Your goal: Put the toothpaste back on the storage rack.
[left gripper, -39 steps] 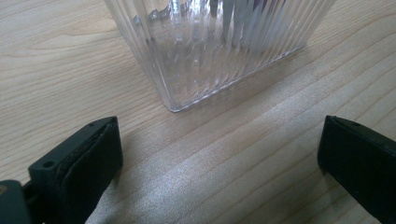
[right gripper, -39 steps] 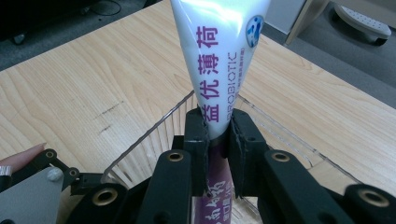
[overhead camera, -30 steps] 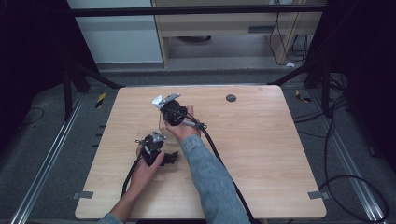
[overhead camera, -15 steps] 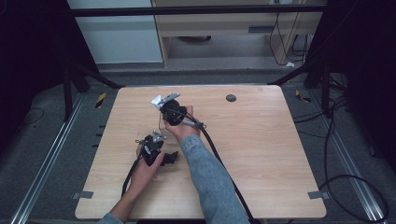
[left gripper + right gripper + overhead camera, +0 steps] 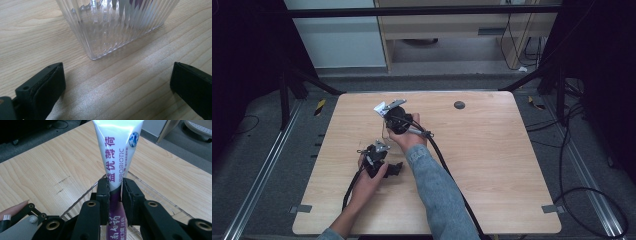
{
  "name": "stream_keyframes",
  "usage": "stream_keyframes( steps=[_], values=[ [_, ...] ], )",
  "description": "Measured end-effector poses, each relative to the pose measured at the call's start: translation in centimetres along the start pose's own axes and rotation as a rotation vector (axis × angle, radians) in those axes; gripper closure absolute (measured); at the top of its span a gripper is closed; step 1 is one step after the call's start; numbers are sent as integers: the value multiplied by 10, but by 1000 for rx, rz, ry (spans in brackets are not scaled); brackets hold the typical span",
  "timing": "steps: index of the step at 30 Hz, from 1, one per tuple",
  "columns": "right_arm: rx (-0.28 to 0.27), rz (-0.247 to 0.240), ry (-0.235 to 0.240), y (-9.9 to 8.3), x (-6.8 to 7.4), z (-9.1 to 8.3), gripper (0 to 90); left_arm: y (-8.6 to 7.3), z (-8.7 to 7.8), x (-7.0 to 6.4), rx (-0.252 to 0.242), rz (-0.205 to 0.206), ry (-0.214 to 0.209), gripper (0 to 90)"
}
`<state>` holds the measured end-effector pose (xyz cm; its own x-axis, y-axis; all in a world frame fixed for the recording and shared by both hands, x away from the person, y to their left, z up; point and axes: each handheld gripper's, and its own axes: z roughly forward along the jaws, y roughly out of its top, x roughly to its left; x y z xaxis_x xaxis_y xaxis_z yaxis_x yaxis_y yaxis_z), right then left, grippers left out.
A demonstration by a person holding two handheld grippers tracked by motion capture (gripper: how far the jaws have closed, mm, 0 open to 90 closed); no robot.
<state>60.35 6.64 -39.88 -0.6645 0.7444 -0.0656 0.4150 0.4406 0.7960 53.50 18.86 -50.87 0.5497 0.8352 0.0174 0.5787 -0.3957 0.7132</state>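
A white and purple toothpaste tube (image 5: 117, 150) stands upright, and my right gripper (image 5: 115, 186) is shut on its middle. The tube's lower purple end reaches down into a clear ribbed container (image 5: 152, 193) on the wooden table. In the high view my right gripper (image 5: 396, 120) sits at the table's middle left with the tube (image 5: 381, 107) at its far side. My left gripper (image 5: 117, 85) stands wide open just above the tabletop, with the clear ribbed container (image 5: 117, 25) a little ahead of its jaws and nothing between them. From above, the left gripper (image 5: 377, 159) lies nearer the front edge.
A small dark round spot (image 5: 459, 105) marks the wooden table (image 5: 502, 165) at the back. Black cables trail from both grippers toward the front edge. The right half of the table is bare wood. Metal frame legs and floor cables surround the table.
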Motion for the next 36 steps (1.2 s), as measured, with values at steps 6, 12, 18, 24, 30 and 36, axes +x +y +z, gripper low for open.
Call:
stream_keyframes(
  steps=[6, 12, 18, 24, 30, 36],
  values=[
    [-4, 3, 10, 1, 1, -4, 761, 0, 0, 0, -1, 0, 0, 0],
    [-11, -1, 14, 2, 1, -9, 765, 0, 0, 0, 0, 0, 0, 0],
    [-11, 0, 14, 3, 0, -13, 766, 0, 0, 0, 0, 0, 0, 0],
    [-12, -5, 9, 2, -3, -17, 766, 0, 0, 0, 0, 1, 1, 0],
    [-13, -3, 5, 0, -5, -20, 766, 0, 0, 0, 0, 1, 1, 0],
    [-6, -3, 4, -3, -8, -24, 764, 0, 0, 0, 0, 1, 1, 0]
  ],
)
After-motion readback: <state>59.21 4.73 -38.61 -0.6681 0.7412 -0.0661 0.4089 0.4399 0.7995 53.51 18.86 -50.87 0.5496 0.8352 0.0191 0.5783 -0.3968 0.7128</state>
